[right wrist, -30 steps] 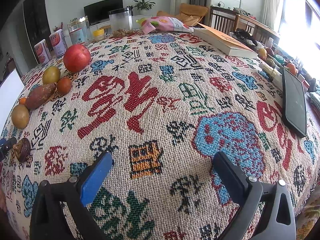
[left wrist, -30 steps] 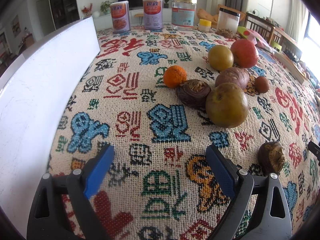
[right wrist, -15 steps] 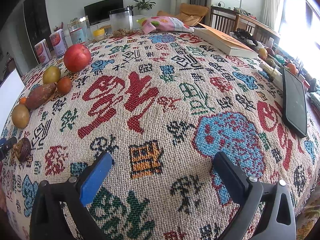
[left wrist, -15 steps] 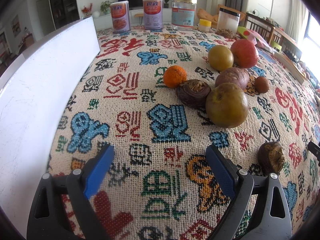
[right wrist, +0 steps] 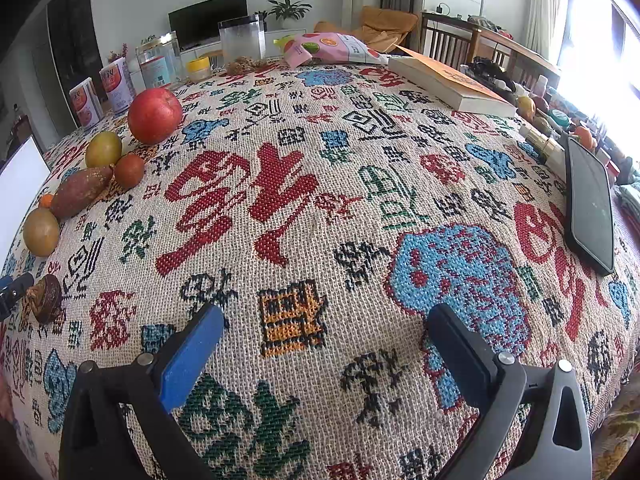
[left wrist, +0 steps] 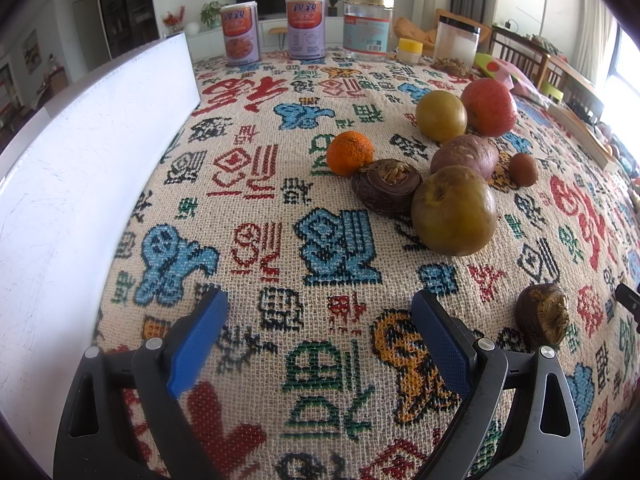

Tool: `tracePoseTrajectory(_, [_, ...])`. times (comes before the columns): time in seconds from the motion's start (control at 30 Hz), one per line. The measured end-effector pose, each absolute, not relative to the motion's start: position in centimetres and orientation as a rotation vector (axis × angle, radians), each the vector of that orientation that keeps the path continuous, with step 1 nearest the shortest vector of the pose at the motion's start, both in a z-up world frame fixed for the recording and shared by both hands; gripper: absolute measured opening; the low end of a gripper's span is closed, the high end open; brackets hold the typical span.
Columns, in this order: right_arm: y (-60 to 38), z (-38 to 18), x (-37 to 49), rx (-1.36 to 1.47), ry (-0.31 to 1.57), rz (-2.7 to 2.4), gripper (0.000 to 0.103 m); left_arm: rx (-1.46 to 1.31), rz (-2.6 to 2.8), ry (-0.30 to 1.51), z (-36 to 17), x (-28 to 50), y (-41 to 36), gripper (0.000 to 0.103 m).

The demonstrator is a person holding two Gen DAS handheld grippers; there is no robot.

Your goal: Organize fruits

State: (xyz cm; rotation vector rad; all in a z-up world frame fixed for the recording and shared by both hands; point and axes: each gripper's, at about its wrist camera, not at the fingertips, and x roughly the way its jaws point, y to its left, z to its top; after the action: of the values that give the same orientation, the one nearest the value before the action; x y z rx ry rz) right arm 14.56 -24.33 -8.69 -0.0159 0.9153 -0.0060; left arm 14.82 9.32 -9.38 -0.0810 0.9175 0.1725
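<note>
Bright daylight glares from the window at right; fisheye bends the sharp edges.

On the tabletop, a round orange mandarin lay just left of a dark brown water chestnut, which touched a large olive-brown round pear. Behind them sat a purplish sweet potato, a yellow-green round fruit and a red apple. A white flat board ran along the left edge.

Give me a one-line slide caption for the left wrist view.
Open left gripper hovers over the patterned tablecloth, facing clustered fruit beside a white board.
</note>
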Motion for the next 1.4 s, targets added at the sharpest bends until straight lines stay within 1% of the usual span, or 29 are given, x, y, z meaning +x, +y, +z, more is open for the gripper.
tracePoseTrajectory(0.6, [-24.3,-8.7,14.6,-0.016,0.916,-0.006,0.103,-0.083,0.171,0.917,-9.4,14.8,9.3,0.094])
tracePoseTrajectory(0.73, [-24.3,-8.7,14.6,-0.016,0.915,-0.006,0.103,-0.138,0.062,0.875,-8.7,14.4,9.3,0.093])
tracePoseTrajectory(0.8, [-24.3,-8.7,14.6,-0.016,0.916,-0.006,0.103,-0.133,-0.016,0.852,-7.7,14.8,8.2,0.093])
tracePoseTrajectory(0.9, [-24.3,-8.7,14.6,-0.016,0.916,-0.006,0.103,-0.035,-0.053,0.840,-6.1,16.7,5.2,0.093])
tracePoseTrajectory(1.0, [-24.3,-8.7,14.6,-0.016,0.915,-0.005,0.103,0.037,-0.043,0.888,-6.6,19.2,3.0,0.094])
tracePoseTrajectory(1.03, [-24.3,-8.7,14.6,-0.016,0.915,-0.005,0.103,0.037,-0.030,0.901,-6.9,19.7,2.8,0.091])
tracePoseTrajectory(1.1, [-24.3,-8.7,14.6,-0.016,0.915,-0.004,0.103,0.018,-0.002,0.915,-7.6,20.1,2.9,0.090])
tracePoseTrajectory(1.13, [-24.3,-8.7,14.6,-0.016,0.915,-0.003,0.103,0.004,0.001,0.914,-7.8,20.0,3.1,0.074])
tracePoseTrajectory(1.17, [-24.3,-8.8,14.6,-0.016,0.914,-0.002,0.103,-0.006,0.008,0.919,-7.9,19.8,3.3,0.051])
tracePoseTrajectory(1.4, [-24.1,-8.8,14.5,-0.021,0.916,0.007,0.103,-0.085,-0.025,0.904,-6.8,15.3,5.7,0.051])
